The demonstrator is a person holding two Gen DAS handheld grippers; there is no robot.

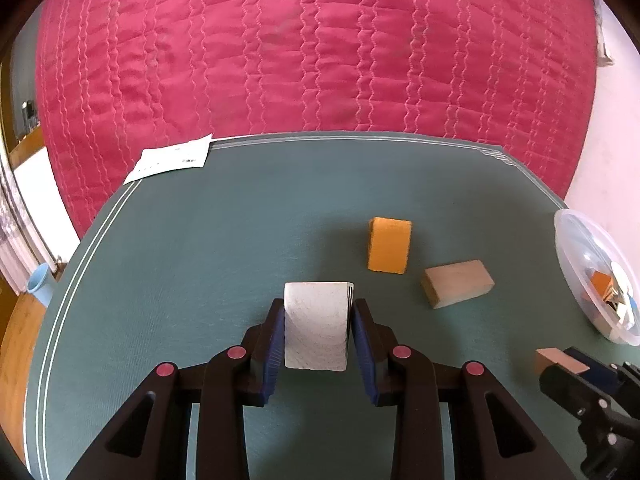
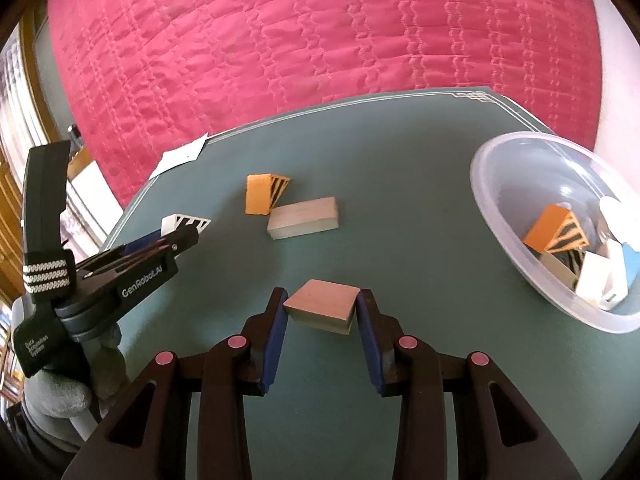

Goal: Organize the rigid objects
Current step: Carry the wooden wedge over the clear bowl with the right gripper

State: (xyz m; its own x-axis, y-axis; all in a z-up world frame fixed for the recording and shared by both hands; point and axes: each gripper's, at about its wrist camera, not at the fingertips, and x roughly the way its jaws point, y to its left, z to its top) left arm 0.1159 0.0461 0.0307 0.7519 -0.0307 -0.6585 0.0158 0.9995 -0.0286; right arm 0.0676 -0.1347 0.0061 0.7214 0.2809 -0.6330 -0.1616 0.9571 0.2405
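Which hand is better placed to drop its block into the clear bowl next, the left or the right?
Right, probably. The right tongs grip a wooden block close beside the clear bowl. The left tongs, gripping a white block, sit farther from it.

From my seat both fisheye feeds are bright and evenly lit by soft daylight. Shadows are faint; the orange block [image 1: 389, 245] throws a soft one leftward on the green mat [image 1: 200, 264]. The clear plastic bowl [image 2: 504, 184] shows white glare. Straight lines bow hard toward dark vignetted corners, and the pink quilt [image 2: 320, 40] looks slightly soft and smeared.
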